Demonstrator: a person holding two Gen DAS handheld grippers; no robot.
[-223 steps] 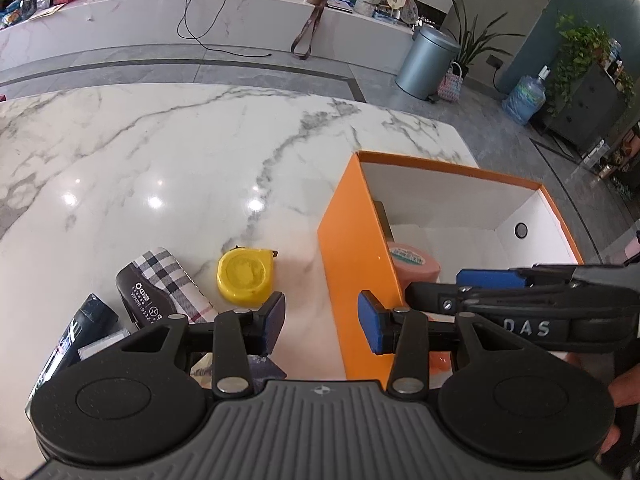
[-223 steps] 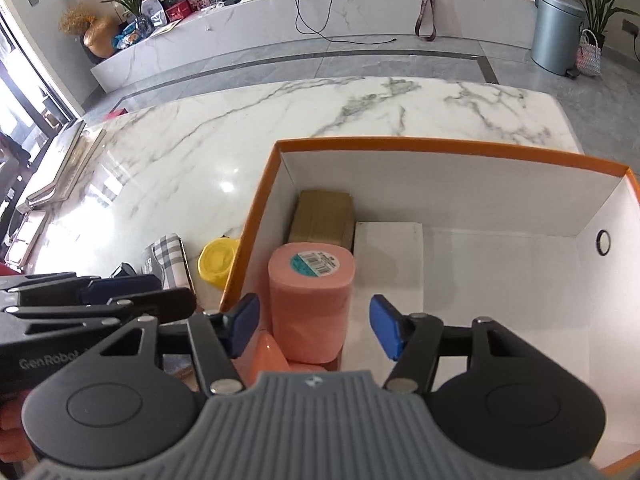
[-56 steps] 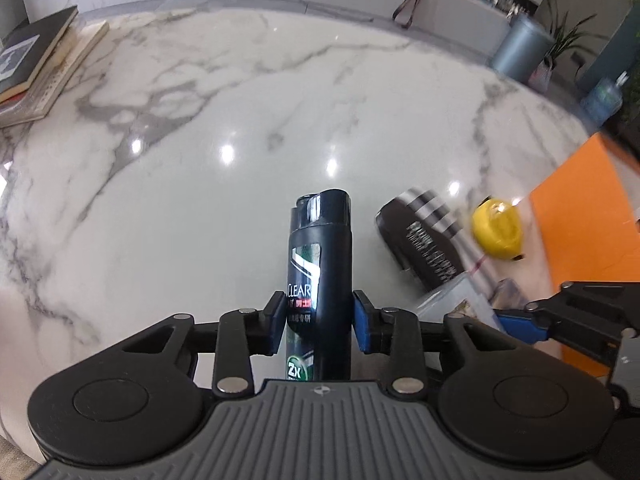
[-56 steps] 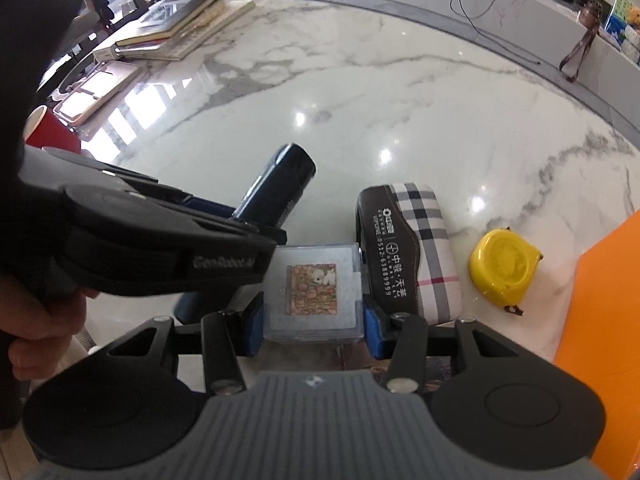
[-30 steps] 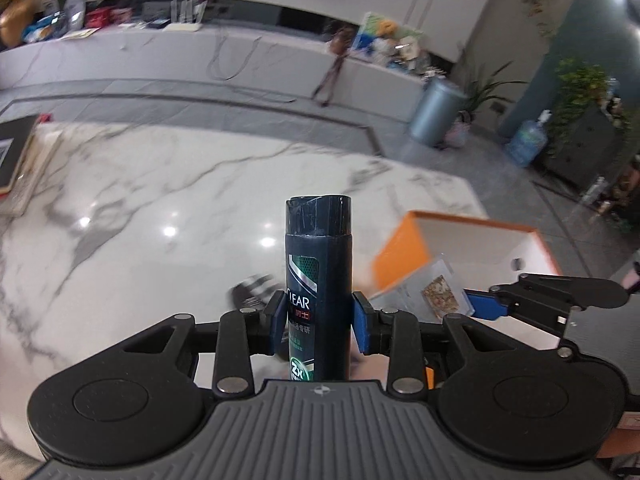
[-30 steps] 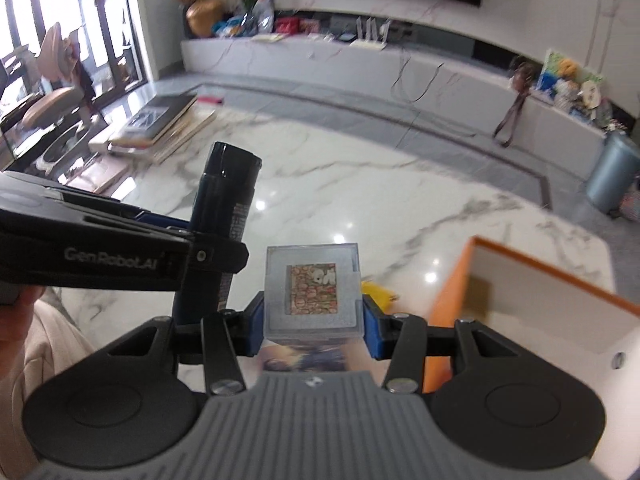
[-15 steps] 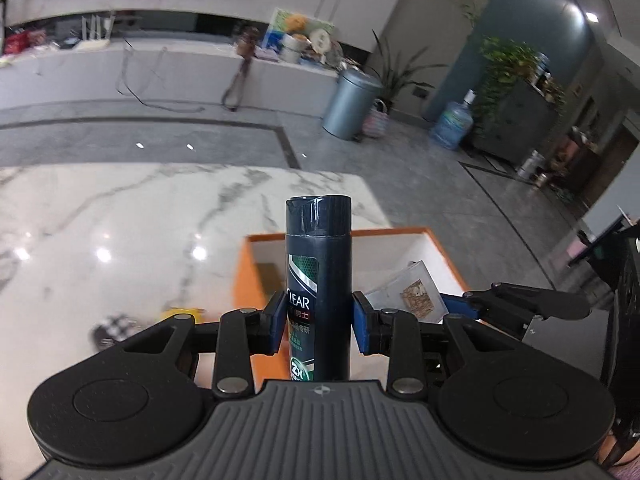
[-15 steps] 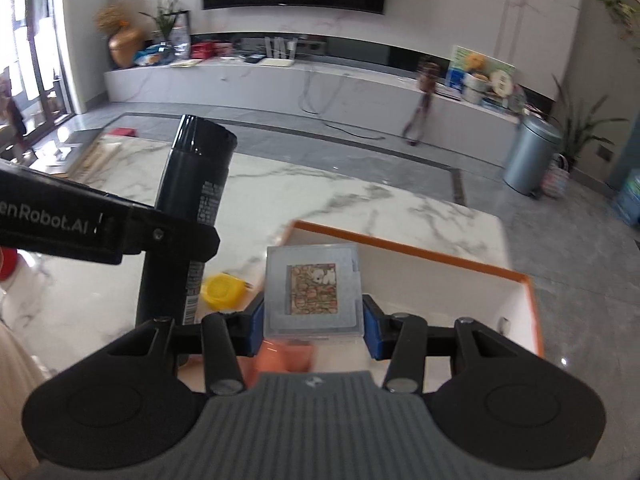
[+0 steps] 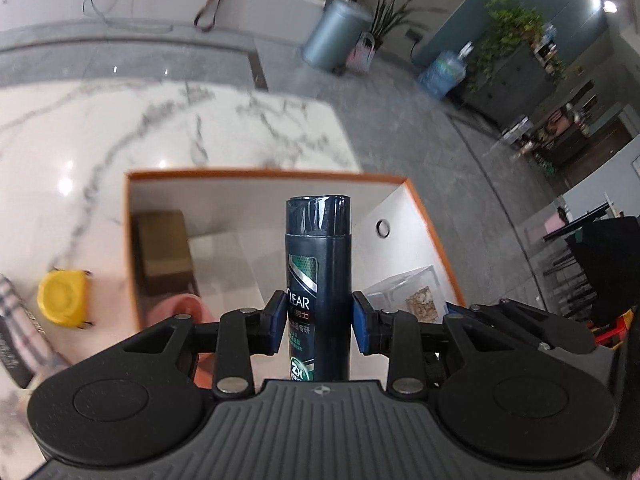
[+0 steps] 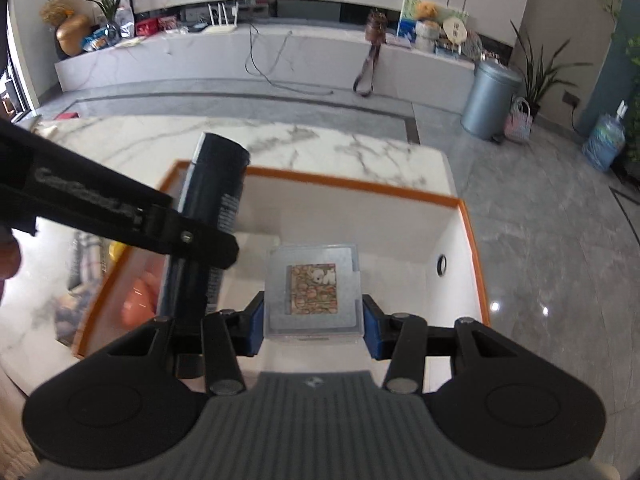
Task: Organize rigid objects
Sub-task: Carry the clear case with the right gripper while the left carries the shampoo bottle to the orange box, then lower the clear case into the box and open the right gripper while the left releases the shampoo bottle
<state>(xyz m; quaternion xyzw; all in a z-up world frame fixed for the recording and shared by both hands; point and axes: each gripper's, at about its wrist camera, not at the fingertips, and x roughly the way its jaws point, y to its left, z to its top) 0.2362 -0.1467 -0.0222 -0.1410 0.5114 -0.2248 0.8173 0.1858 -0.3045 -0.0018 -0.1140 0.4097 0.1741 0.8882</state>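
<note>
Two-handed carry above the open orange box (image 9: 436,236). The left hand-held gripper (image 9: 319,322) is clenched on a dark shampoo bottle (image 9: 319,264), its blue pads bearing on the bottle's flat sides near mid-height, so the cap end projects forward along the fingers and over the box's white interior. The right hand-held gripper (image 10: 313,330) is clenched on a clear plastic case (image 10: 313,292) holding a small patterned picture; the pads press on two opposite edges, leaving the broad face turned up toward the camera. In the right wrist view the bottle (image 10: 208,216) and the left tool cross the left of the picture, just beside the case, both items hanging over the box (image 10: 472,240).

Inside the box, along the left wall, lie a brown carton (image 9: 164,256) and a pink roll (image 9: 176,312), with a white flat box beside them; the floor toward the right wall, the one with a round hole, looks free, which is probably where both items are aimed. A yellow tape measure (image 9: 62,298) and a plaid-patterned case (image 9: 18,340) remain on the marble worktop (image 9: 120,120), outside the box. Judged stage: both items are over the box but not set down; lowering them side by side risks a knock between the tools.
</note>
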